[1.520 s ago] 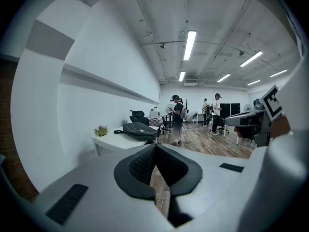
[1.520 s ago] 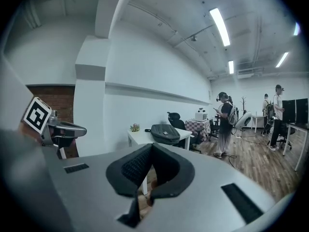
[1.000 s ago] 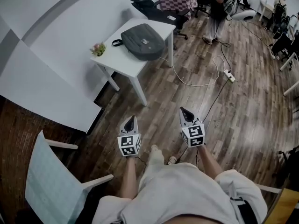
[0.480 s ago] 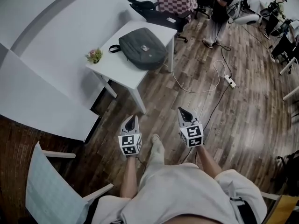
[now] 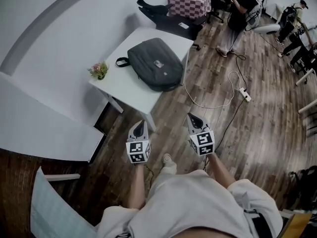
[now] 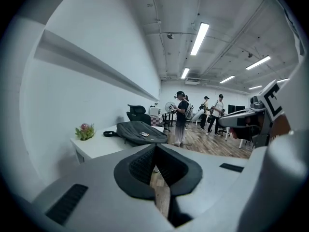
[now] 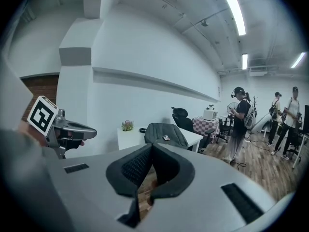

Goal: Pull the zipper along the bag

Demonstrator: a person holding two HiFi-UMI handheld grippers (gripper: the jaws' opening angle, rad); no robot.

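Nearest, the left tongs (image 5: 139, 128) and the right tongs (image 5: 194, 118) are held out side by side above the wooden floor (image 5: 257, 133). Both are closed tight with nothing between them, and they sit just short of the counter's near corner. Compared with a second ago, the counter (image 5: 121, 86) is closer and larger in the head view, and its corner now nearly meets the tips of the tongs, so the person has walked up to it. I judge this to be the approach only: the zip work has not begun, and the tongs must open before they can take anything. The bag (image 5: 156, 63) lies flat across the middle of the counter, untouched, with a small plant (image 5: 99, 70) at the counter's left edge. The head view gives the layout from above: the bag's whole outline, its carry loop pointing toward the plant, and the gap left between tongs and counter. The two gripper views look level instead, showing the bag as a low dark mound on the counter and the jaws meeting, and each catches the other tongs at its edge. The zipper is too small to make out in any view. Beyond the counter are an office chair (image 5: 153, 8) and several people (image 5: 238, 11).
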